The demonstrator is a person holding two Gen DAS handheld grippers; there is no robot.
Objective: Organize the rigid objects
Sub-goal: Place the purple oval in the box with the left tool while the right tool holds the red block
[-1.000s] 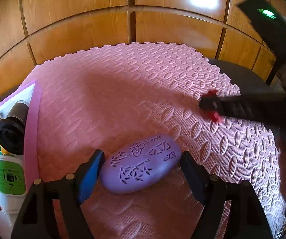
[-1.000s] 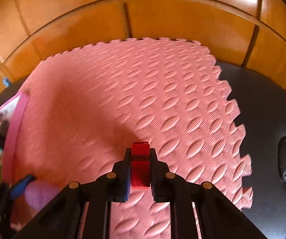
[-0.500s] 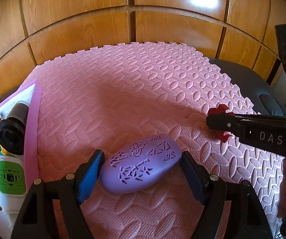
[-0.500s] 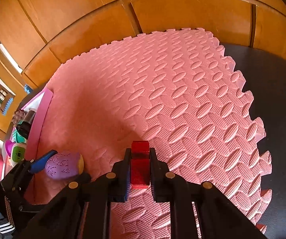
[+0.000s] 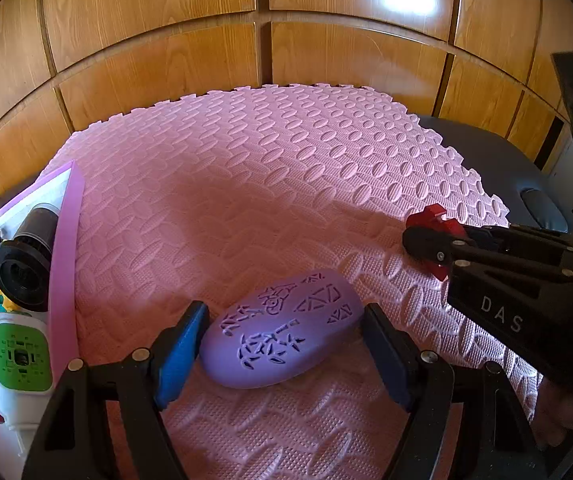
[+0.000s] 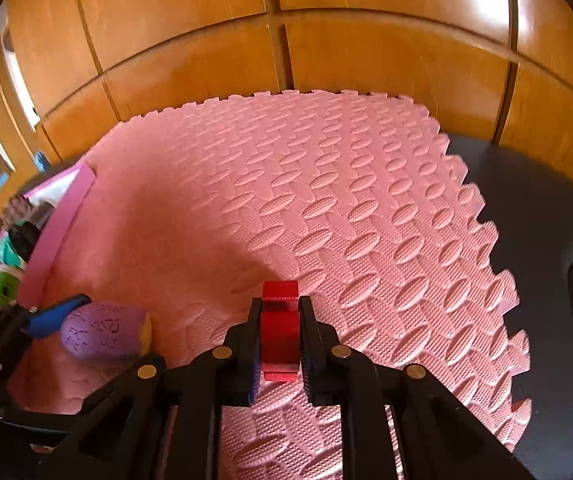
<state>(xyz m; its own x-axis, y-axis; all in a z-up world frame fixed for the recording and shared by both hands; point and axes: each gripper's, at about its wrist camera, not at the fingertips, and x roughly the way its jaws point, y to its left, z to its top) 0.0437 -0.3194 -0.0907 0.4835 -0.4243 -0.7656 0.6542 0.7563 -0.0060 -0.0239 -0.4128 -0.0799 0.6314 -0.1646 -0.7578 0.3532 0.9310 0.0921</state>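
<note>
Left wrist view, left gripper [image 5: 282, 344] jaws straddling purple egg-shaped case [image 5: 282, 330] on pink foam mat [image 5: 246, 184], contact unclear, right gripper [image 6: 280, 334] jaws clamped on red block [image 6: 280, 330].

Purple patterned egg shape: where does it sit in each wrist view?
Left wrist view: the purple egg lies bottom centre, between the left claw's fingers.
Right wrist view: lower left, beside the blue pad.
Shared landmark: the pink foam mat beneath it.
</note>
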